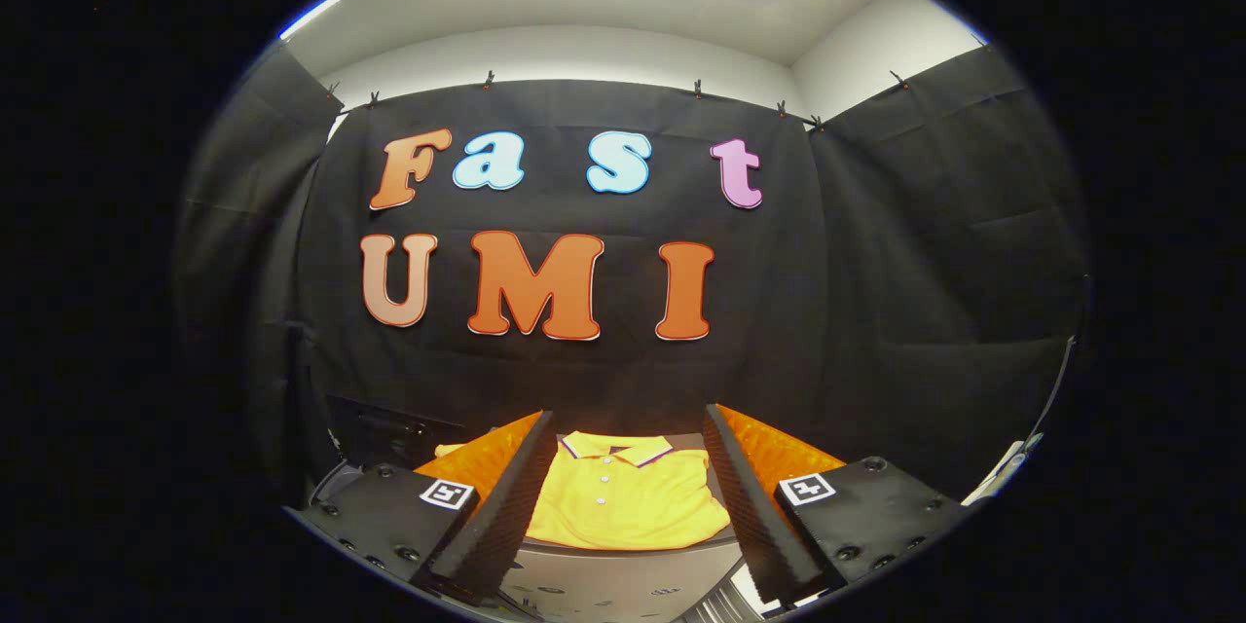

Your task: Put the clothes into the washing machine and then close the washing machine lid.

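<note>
Tongs (628, 467) are held wide open, nothing being gripped, with both fingers spread apart above a grey surface. Between and just beyond the fingers a folded yellow polo shirt (623, 501) is seen lying flat on that grey surface (623, 574), its striped collar turned toward the black cloth wall (876, 311) behind.

A folded shirt (628, 501) lay flat on the worktop (623, 572), ahead of the tongs (631, 443) and framed between their two spread fingers (501, 506), touching neither. Its collar pointed away, toward the cloth wall (876, 292) standing behind the worktop.
</note>
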